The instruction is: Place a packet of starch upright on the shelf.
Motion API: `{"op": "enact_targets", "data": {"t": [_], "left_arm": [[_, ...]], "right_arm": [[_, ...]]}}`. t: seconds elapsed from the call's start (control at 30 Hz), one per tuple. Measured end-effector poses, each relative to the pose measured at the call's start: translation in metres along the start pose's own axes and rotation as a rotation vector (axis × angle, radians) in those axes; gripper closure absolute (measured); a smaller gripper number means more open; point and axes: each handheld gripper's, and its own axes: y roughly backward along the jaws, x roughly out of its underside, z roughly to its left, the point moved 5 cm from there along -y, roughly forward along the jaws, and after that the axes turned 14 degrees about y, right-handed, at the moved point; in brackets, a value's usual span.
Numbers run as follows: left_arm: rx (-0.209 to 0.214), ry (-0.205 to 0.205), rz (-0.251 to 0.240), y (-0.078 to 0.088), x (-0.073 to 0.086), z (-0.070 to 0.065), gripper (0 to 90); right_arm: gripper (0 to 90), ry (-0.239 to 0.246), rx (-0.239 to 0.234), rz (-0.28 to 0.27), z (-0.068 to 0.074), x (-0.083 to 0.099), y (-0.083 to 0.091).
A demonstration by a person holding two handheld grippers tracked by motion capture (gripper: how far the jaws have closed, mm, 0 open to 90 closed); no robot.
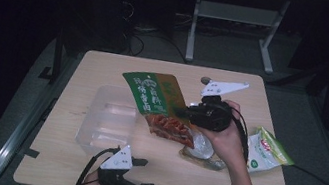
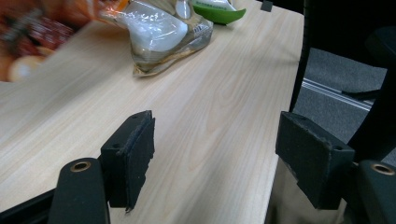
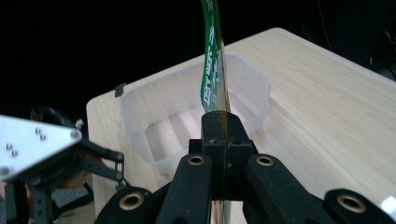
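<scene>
My right gripper [image 1: 181,110] is shut on the edge of a green and orange snack bag [image 1: 158,102] and holds it above the table, just right of a clear plastic container [image 1: 107,121]. In the right gripper view the closed jaws [image 3: 223,135] pinch the bag's thin green edge [image 3: 212,60], with the empty container [image 3: 187,116] behind it. My left gripper [image 1: 146,174] hovers near the table's front edge. Its jaws [image 2: 215,154] stand wide open with nothing between them.
A clear bag with white contents [image 1: 200,152] lies under the right hand, and a green and white bag [image 1: 267,150] rests near the right edge. Both lie ahead in the left gripper view, the clear bag [image 2: 161,32] nearer. Dark floor and a desk frame [image 1: 234,28] lie beyond the table.
</scene>
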Motion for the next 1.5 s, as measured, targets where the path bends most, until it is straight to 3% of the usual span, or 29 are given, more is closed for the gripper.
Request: {"op": "enact_targets", "data": {"t": [0.13,0.43,0.67,0.77,0.93,1.0,1.2,1.5], "left_arm": [[0.003,-0.009,0.004,-0.001,-0.001,0.000,27.7],[0.008,-0.015,0.010,0.000,0.000,0.000,27.7],[0.012,-0.001,0.000,0.000,0.002,-0.001,27.5],[0.001,-0.017,0.004,0.001,0.002,0.000,27.5],[-0.010,-0.023,0.007,0.003,0.001,0.002,27.4],[-0.012,-0.017,0.009,0.004,0.002,0.003,27.3],[-0.023,0.006,-0.008,0.008,0.002,0.004,27.3],[-0.036,-0.001,-0.014,0.012,0.000,0.008,27.3]], "right_arm": [[90.0,0.027,-0.008,-0.002,-0.003,-0.011,-0.007],[90.0,0.035,-0.034,-0.023,-0.011,-0.035,-0.033],[90.0,0.029,-0.065,-0.052,-0.022,-0.058,-0.068],[90.0,0.025,-0.074,-0.057,-0.025,-0.063,-0.079],[90.0,0.039,-0.095,-0.048,-0.033,-0.074,-0.111],[90.0,0.036,-0.098,-0.050,-0.035,-0.075,-0.117],[90.0,0.018,-0.105,-0.051,-0.044,-0.077,-0.153],[90.0,-0.054,-0.103,-0.048,-0.058,-0.058,-0.190]]}}
